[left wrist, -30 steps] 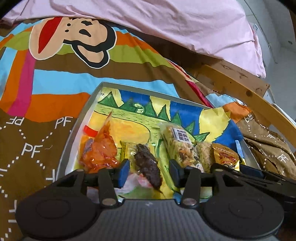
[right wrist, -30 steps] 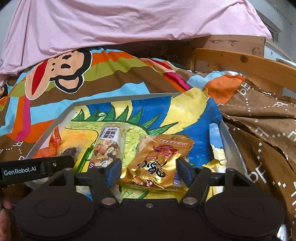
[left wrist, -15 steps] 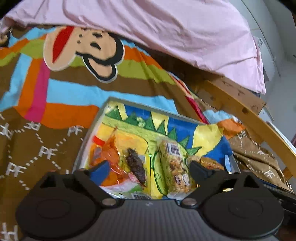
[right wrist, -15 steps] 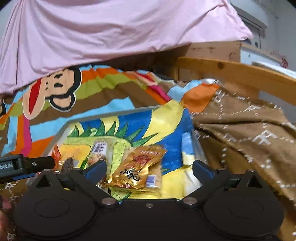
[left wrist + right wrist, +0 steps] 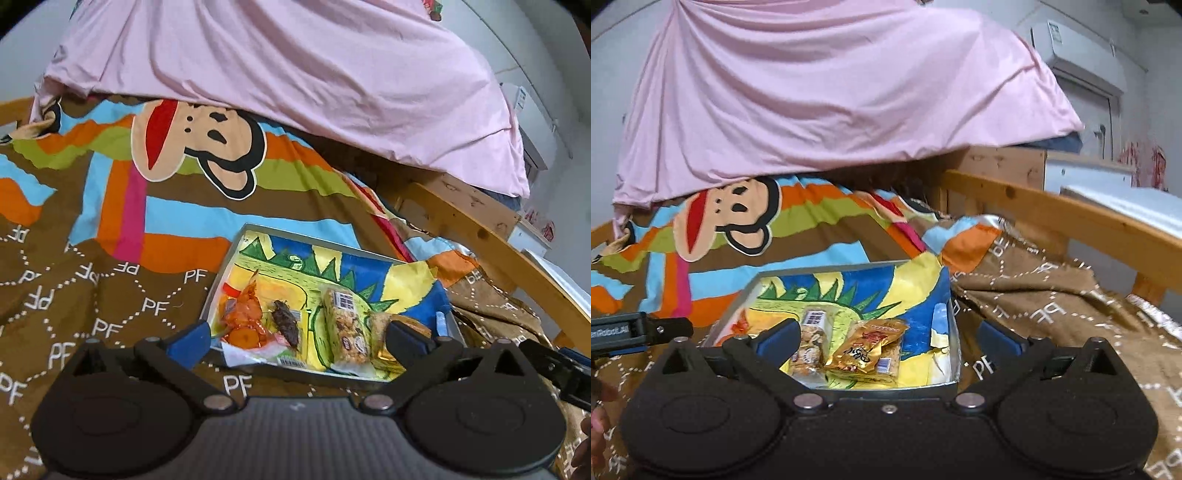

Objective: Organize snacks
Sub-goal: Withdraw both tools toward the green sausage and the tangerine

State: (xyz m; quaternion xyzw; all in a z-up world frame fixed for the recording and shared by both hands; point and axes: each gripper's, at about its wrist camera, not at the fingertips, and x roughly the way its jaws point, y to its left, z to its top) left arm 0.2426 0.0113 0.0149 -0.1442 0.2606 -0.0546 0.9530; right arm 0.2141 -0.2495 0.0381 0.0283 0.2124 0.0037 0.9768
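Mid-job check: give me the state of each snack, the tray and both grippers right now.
tray: open-topped, on the bedspread
orange packet: lying in tray, free
dark snack: lying in tray, free
nut bar: lying flat in tray
gold packet: lying in tray, free
left gripper: open, empty
right gripper: open, empty

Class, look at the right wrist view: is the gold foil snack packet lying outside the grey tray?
No, the gold foil snack packet lies inside the grey tray.

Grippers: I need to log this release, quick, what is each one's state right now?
Left gripper: open, jaws just opened, holding nothing.
Right gripper: open, jaws just opened, holding nothing.
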